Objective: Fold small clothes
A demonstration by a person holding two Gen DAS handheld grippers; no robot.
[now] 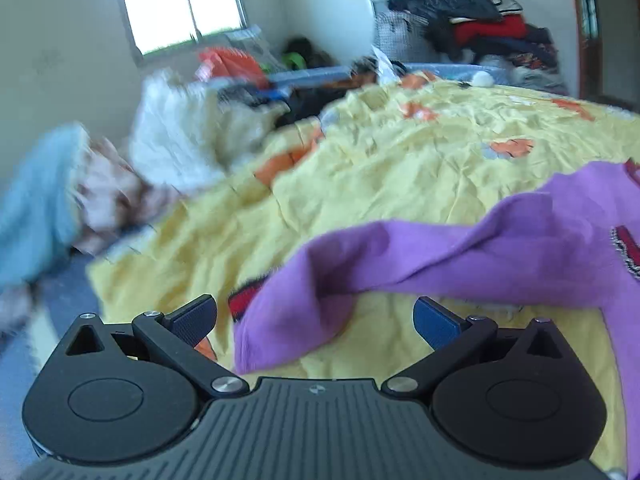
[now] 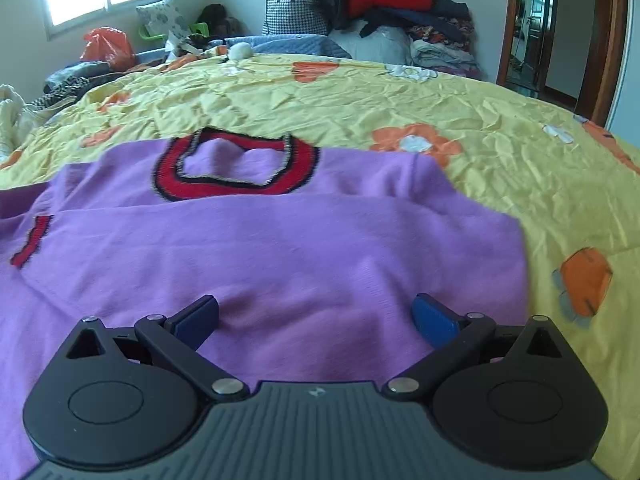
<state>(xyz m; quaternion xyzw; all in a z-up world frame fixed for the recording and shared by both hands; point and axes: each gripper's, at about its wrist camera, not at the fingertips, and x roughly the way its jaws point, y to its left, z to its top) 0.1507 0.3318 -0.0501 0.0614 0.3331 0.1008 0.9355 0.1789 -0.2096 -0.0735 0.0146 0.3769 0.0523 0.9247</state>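
Observation:
A small purple sweater with a red and black collar lies spread on the yellow bedspread. In the right wrist view my right gripper is open, low over the sweater's body, with nothing between its fingers. The left wrist view shows a purple sleeve raised and draped in a loose arch, its cuff end hanging down between the fingers of my left gripper, which is open. A red cuff edge peeks out beside the sleeve.
A heap of white, blue and patterned clothes lies at the bed's left edge. Stacked dark and red garments and a checked bag stand against the far wall. An orange bag sits under the window. A doorway opens at right.

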